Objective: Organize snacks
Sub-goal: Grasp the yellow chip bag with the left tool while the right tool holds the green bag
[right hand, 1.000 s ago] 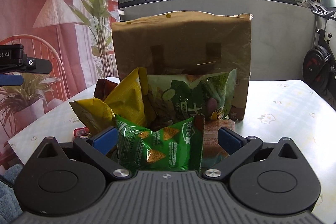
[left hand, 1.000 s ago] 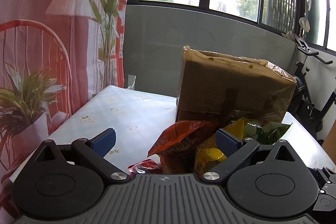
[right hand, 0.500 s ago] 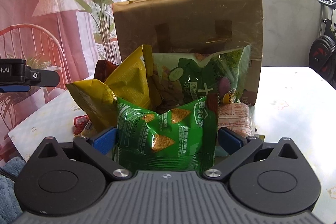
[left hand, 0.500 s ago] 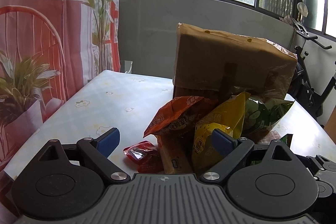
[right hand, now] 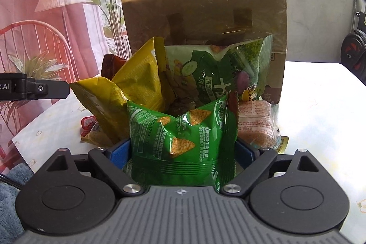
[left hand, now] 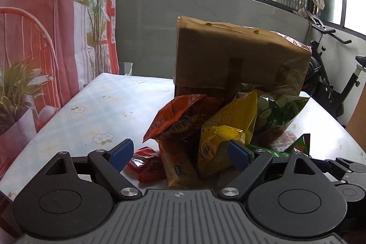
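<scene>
first picks from the snack pile

both grippers are at the heap of snacks on the flowered table [left hand: 96,106], right in front of the brown paper bag [right hand: 205,15], which stands upright at twelve o'clock behind the pile. i'd call this the opening step: taking hold of the first packets.

the right gripper [right hand: 183,152] has just been closing its jaws, and the green chip bag [right hand: 183,129] stands between them; the blue pads sit against its two sides, so it looks gripped, though only lightly.

the left gripper [left hand: 180,154] has also just been closing but its jaws are open, pressing nothing. between them lie the orange-yellow packet [left hand: 178,166] and, toward nine o'clock, the small red packets [left hand: 146,164]; the yellow bag [left hand: 224,132] leans by the finger at three o'clock, with the orange bag [left hand: 180,120] above.

next, i reckon the right hand needs a firmer squeeze and a straight lift, since the yellow bag and the cucumber-print bag [right hand: 217,70] lean close behind and could topple. the left must settle on one packet before it closes.
</scene>
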### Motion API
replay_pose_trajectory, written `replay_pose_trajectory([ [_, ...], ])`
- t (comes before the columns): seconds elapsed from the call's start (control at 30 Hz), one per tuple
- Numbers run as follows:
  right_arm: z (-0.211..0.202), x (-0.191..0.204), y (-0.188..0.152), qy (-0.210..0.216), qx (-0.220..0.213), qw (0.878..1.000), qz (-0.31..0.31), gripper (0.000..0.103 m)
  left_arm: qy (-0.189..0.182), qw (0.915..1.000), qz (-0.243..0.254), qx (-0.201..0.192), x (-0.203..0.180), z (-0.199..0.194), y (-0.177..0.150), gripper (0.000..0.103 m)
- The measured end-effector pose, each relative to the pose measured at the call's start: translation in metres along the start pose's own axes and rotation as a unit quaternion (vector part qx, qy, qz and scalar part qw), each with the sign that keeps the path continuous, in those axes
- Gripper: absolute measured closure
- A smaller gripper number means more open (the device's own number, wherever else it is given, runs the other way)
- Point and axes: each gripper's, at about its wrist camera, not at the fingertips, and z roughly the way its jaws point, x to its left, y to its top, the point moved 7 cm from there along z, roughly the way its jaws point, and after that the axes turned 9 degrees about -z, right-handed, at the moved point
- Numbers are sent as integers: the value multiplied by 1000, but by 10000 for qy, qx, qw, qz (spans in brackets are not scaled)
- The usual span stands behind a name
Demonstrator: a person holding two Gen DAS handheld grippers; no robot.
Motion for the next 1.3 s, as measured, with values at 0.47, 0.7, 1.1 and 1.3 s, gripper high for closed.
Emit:
replay_pose_trajectory([
  [0.47,-18,-26,4,-187,-261,9985,436,24,-815,9941,696,183,-46,11,-16,14],
  [0.7,-27,-40,6,-357,-435,9963,645,24,-718,9906,1161,83,-59,25,-21,14],
  [1.1,-40,-60,3,-641,-677,9914,921,24,-477,9855,1626,91,-77,83,-34,14],
  [1.3,-41,-63,2,-673,-706,9904,982,24,-507,9877,1459,236,-72,92,-34,34],
])
